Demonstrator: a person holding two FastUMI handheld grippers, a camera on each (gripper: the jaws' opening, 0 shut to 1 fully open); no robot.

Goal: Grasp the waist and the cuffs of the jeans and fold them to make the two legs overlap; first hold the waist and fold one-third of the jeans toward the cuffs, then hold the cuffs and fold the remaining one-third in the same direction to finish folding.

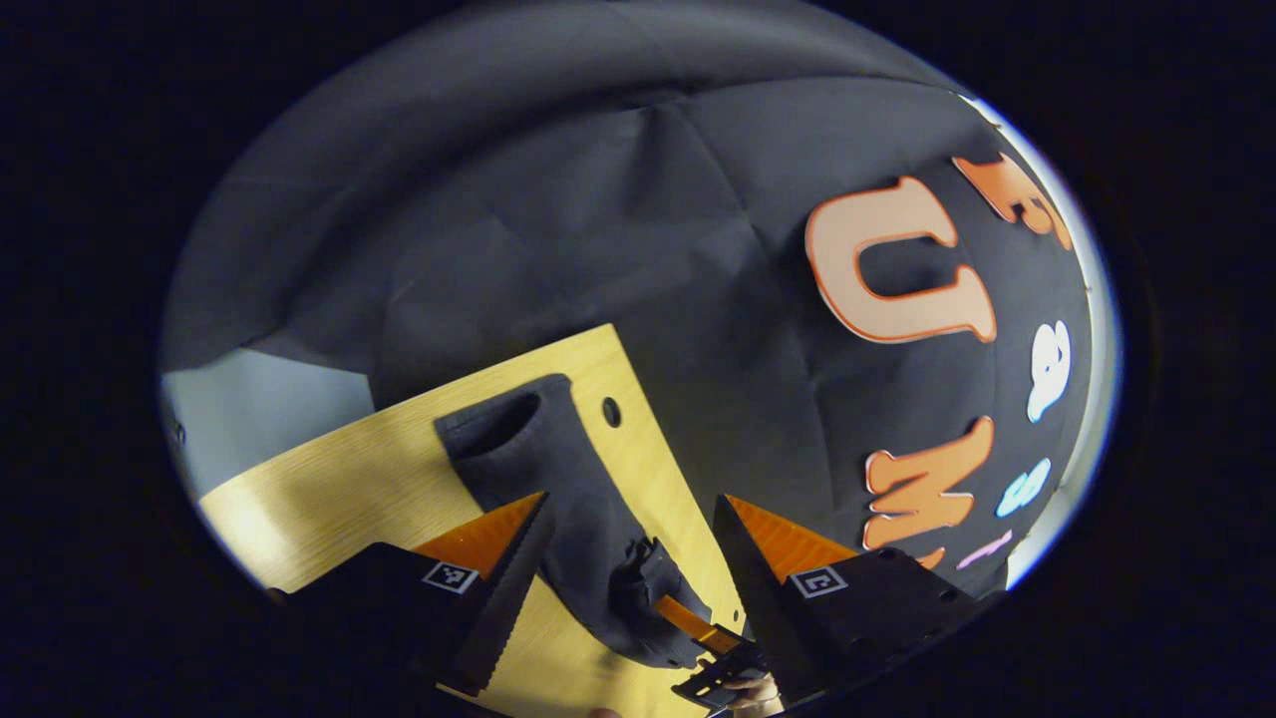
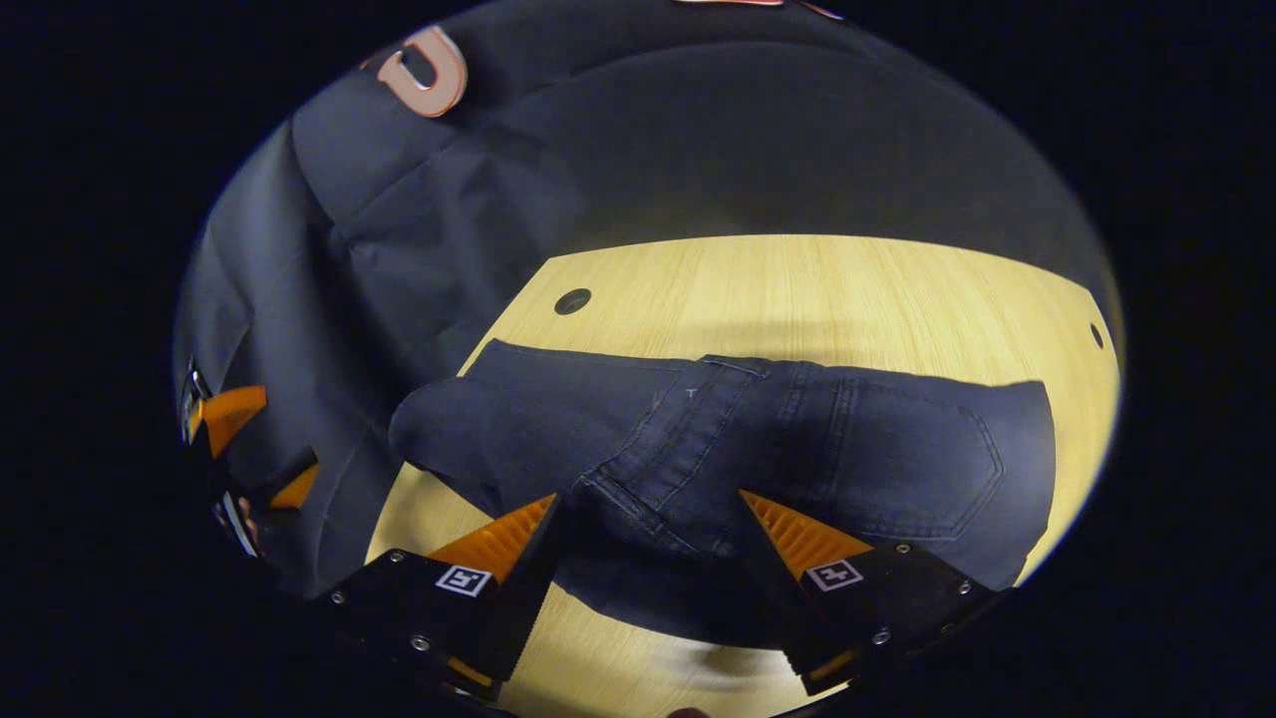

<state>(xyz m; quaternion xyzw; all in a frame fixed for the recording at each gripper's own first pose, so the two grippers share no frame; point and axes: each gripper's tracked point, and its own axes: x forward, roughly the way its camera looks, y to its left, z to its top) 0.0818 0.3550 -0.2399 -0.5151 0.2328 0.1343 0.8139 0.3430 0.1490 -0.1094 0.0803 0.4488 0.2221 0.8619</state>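
so the left gripper (image 1: 632, 538) is hovering with its two fingers spread wide apart, nothing pinched between them, and it's looking down along the length of the jeans (image 1: 558, 499) from one end. Just past its fingers the right gripper (image 1: 720, 658) is coming in low at the near end of the jeans, right by a bunched-up bit of the denim, with a bit of a hand (image 1: 753, 693) showing behind it; from this angle I can't tell if it's actually touching the fabric. Farther out the jeans are stretching away to an open cuff (image 1: 503, 419) near the table's far corner, beside a small round hole (image 1: 611, 412) in the wooden table (image 1: 349, 479)

In the right gripper view the right gripper (image 2: 648, 534) is also sitting with fingers wide apart, poised right above the waist area, the seams and pocket (image 2: 897, 459) lying just beyond the tips. The jeans (image 2: 758, 439) are lying flat across the table (image 2: 797, 279), and their left end is hanging over the table edge. Off to the far left the left gripper (image 2: 244, 454) is hanging out in front of the black cloth wall (image 2: 399, 199), well apart from the jeans

No containers anywhere, just jeans on the table
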